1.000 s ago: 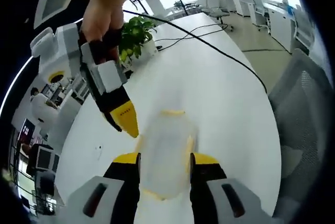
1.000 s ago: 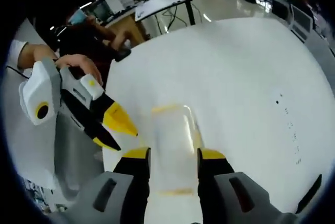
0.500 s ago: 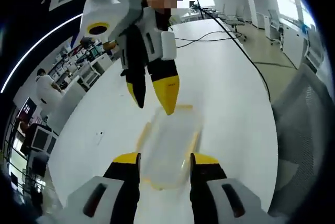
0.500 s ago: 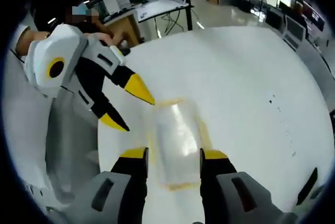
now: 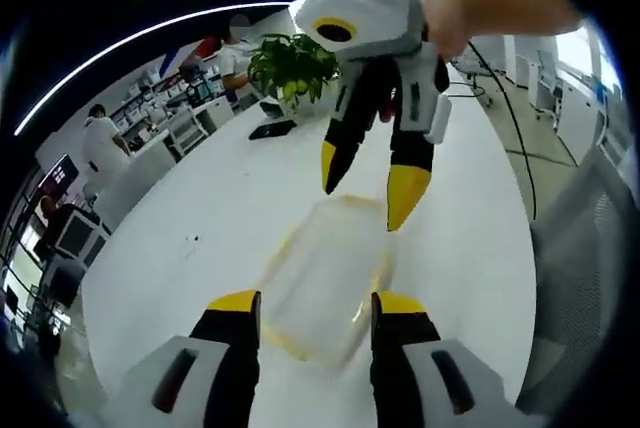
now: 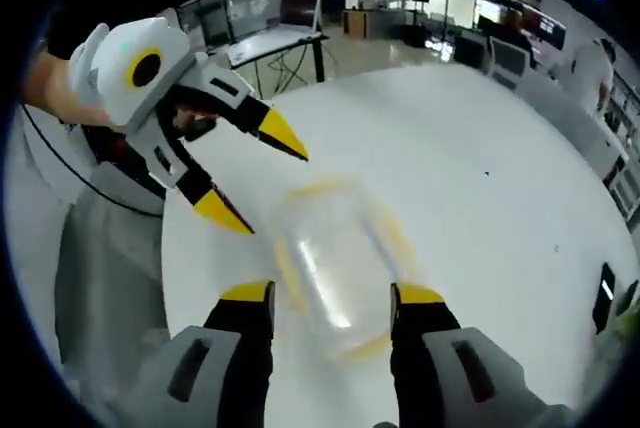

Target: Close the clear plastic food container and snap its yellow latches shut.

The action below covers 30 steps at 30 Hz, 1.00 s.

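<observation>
Lying on the white table [image 5: 200, 208], the clear container [image 5: 325, 283] sits low-centre in left gripper view, yellow trim along its edges, blurred. Left gripper [image 5: 308, 310] rises from frame bottom w/ jaws spread wide, one tip either side of container's near end; contact can't be told, nothing gripped. Right gripper [image 5: 368, 180] comes down from upper centre-right, held by a hand [image 5: 455, 23], yellow-tipped jaws apart, hanging just over container's far end. Potted plant [image 5: 292, 66] upper centre.

Right gripper view: container [image 6: 335, 263] centre-low on table [image 6: 480, 178], blurred. Right gripper [image 6: 333, 298] at bottom, jaws wide apart flanking it, holding nothing. Left gripper [image 6: 245, 173] enters from upper left, jaws splayed, lower tip near container's left corner. Black phone-like item [image 6: 603, 298] at right edge.
</observation>
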Motion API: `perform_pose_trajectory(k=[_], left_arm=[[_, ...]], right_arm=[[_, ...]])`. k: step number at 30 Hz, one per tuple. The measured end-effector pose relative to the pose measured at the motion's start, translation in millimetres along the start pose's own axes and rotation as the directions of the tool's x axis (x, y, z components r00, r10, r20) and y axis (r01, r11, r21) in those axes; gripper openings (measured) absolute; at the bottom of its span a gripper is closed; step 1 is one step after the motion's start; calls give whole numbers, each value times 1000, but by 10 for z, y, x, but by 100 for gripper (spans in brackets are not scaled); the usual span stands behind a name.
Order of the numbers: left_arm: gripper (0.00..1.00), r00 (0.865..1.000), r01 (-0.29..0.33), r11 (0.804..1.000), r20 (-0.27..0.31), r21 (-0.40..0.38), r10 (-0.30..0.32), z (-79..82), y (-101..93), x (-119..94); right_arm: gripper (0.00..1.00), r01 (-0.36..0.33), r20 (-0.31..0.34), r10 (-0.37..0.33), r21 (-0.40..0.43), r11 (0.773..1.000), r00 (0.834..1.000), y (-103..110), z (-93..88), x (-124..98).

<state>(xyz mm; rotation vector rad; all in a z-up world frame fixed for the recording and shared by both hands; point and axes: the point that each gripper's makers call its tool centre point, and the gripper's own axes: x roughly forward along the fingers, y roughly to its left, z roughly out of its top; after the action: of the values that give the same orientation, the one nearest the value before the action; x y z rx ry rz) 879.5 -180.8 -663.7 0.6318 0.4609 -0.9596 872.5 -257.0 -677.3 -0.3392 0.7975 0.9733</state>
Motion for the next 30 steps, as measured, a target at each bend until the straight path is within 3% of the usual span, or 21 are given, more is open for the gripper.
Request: perform_pose_trajectory(k=[7,13,24,30], left_arm=[[39,1000,-9,999,12,-53,10,-110,9,23],[40,1000,-7,997,23,-81,9,-165,-24,57],[41,998,-50,993,35,-111,55,-327,22,108],[41,997,-60,987,40,-150,67,-441,3,162]], right_arm=[[47,79,93,-89,106,991,992,-15,-135,-45],[48,127,144,-147,140,982,979,20,-198,-78],[52,235,162,-253,119,965,954,-32,-422,12],[54,255,139,-272,134,958,952,-73,-591,116]])
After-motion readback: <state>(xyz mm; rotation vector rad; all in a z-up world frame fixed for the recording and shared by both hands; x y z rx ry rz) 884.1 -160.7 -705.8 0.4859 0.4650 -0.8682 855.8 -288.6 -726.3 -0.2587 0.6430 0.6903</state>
